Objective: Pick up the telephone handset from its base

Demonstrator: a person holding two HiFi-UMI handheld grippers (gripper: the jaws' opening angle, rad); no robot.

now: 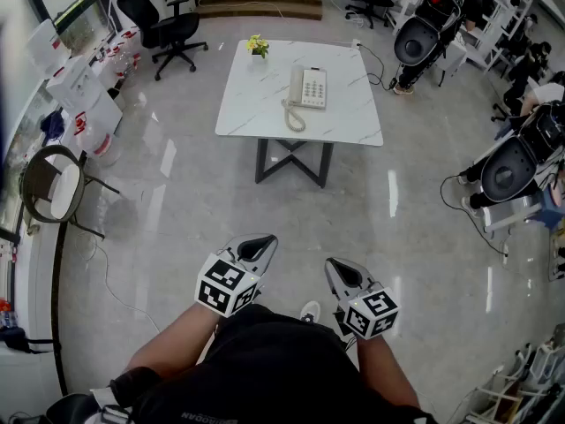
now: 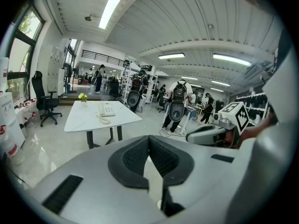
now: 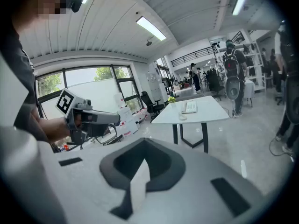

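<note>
1. The cream plastic telephone handset (image 1: 297, 86) lies in the cradle of its rectangular keypad base (image 1: 314, 88), well ahead of both my grippers. Its long axis runs straight away from me, along the base's left edge.
2. A cream coiled cord (image 1: 293, 118) loops from the handset's near end towards me, lying on the tabletop.
3. The phone sits on a white marble-look square table (image 1: 252, 104) with dark crossed legs, which stands on a glossy grey floor (image 1: 177, 210).
4. At the table's far left corner a small white pot (image 1: 258, 53) holds yellow flowers (image 1: 257, 41).
5. My left gripper (image 1: 265, 240), smooth grey shell with ribbed black pads, has its jaws closed together with nothing between them.
6. My right gripper (image 1: 334, 264) is likewise closed and empty; both hang low over the floor, well short of the table.
</note>
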